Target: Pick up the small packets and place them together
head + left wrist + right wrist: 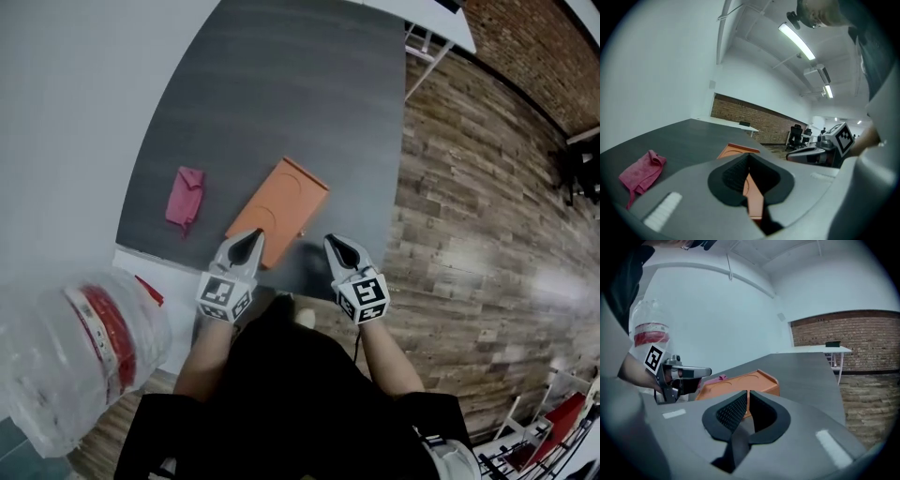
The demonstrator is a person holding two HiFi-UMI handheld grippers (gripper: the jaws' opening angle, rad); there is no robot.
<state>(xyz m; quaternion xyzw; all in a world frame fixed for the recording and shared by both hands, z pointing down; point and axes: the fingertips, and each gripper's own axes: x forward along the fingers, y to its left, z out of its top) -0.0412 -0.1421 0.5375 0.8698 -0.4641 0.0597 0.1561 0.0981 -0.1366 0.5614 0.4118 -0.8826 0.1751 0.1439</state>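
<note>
A crumpled pink item (185, 197), cloth or soft packet, lies on the dark grey table (281, 84) left of a flat orange tray (279, 211). My left gripper (253, 234) hovers at the tray's near left corner, jaws shut and empty. My right gripper (330, 241) is just off the tray's near right corner, also shut with nothing between its jaws. In the left gripper view the left gripper (749, 157) points over the tray (736, 150), with the pink item (642, 171) at left. In the right gripper view the right gripper (747, 393) faces the tray (740, 380).
A clear plastic bottle with a red band (84, 347) stands at the lower left, off the table. A small red object (150, 291) lies by the table's near left corner. Wooden floor (487, 234) runs along the right, with a white table (436, 23) beyond.
</note>
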